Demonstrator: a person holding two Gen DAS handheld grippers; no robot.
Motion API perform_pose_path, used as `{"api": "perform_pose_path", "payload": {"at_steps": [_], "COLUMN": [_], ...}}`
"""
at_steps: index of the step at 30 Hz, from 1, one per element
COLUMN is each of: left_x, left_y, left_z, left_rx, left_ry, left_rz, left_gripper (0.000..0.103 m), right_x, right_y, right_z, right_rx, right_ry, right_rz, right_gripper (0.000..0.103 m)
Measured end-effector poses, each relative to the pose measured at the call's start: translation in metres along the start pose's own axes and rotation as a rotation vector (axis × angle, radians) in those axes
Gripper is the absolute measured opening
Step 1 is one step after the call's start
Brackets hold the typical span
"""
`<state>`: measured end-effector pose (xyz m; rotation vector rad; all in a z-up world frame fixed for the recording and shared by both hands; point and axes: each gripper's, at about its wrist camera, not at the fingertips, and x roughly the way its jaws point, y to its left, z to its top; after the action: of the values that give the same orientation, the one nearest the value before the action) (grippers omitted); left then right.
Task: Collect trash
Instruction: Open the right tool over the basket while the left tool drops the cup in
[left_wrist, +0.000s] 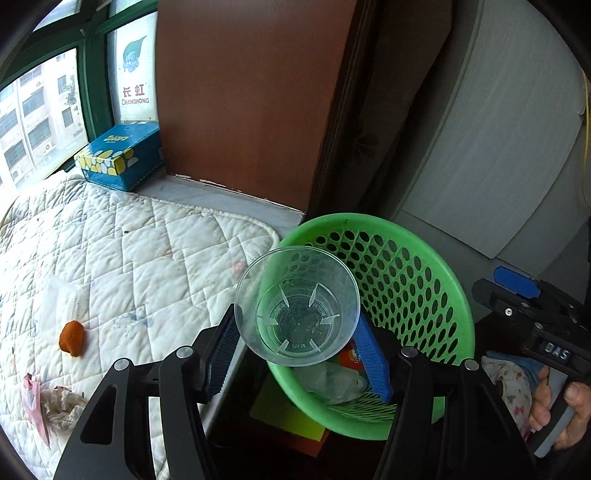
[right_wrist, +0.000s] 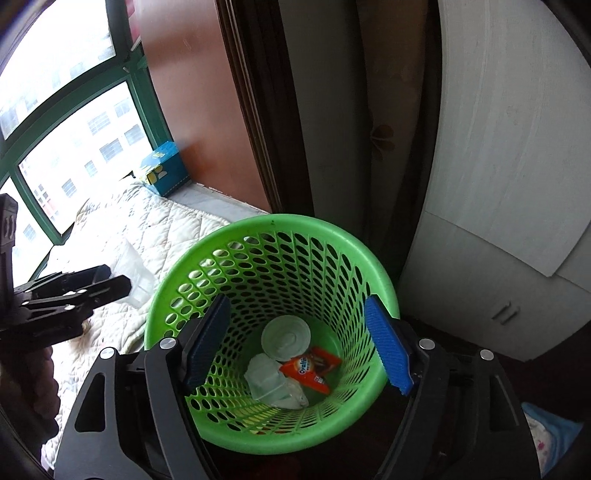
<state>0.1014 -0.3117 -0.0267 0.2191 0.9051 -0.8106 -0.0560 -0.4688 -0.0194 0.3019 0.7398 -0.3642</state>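
We hold a clear cup (left_wrist: 297, 306) tight in our left tongs (left_wrist: 295, 350), right at the near rim of the green basket (left_wrist: 439, 266). Our right tongs (right_wrist: 299, 341) stand wide and empty over the basket, above the wrapper (right_wrist: 308, 371).

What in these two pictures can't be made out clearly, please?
- Left wrist view: most of the bin's contents, hidden by the cup held in the left tongs.
- Right wrist view: the cup, washed out by window glare and partly behind the tongs.
- Left wrist view: the scraps on the quilt, cut off by the edge.
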Motion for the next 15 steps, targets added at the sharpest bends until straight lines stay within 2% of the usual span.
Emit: {"api": "perform_pose_path", "payload": {"at_steps": [9,10,11,12,15], "left_x": [0.022,0.023,0.024,0.024,0.020], "left_y": [-0.026,-0.029,-0.031,-0.032,-0.033], "left_z": [0.007,0.007,0.007,0.007,0.005], "left_rx": [0.028,0.033,0.035,0.034,0.034], "left_ry": [0.037,0.037,0.035,0.025,0.016], "left_rz": [-0.038,-0.044,-0.047,-0.045,-0.064], "left_gripper": [0.060,0.063,0.073,0.076,0.077], "right_x": [-0.013,-0.014,-0.015,-0.015,-0.016], "right_y": [-0.009,-0.011,-0.012,-0.012,-0.011], "right_z": [-0.004,-0.004,-0.004,-0.005,-0.006], "right_rx": [0.019,0.024,0.026,0.026,0.025], "right_ry": [-0.035,-0.036,-0.037,-0.036,-0.036], "right_rz": [-0.020,-0.020,-0.019,-0.019,-0.015], "right_gripper": [0.081,0.081,0.081,0.081,0.081]}}
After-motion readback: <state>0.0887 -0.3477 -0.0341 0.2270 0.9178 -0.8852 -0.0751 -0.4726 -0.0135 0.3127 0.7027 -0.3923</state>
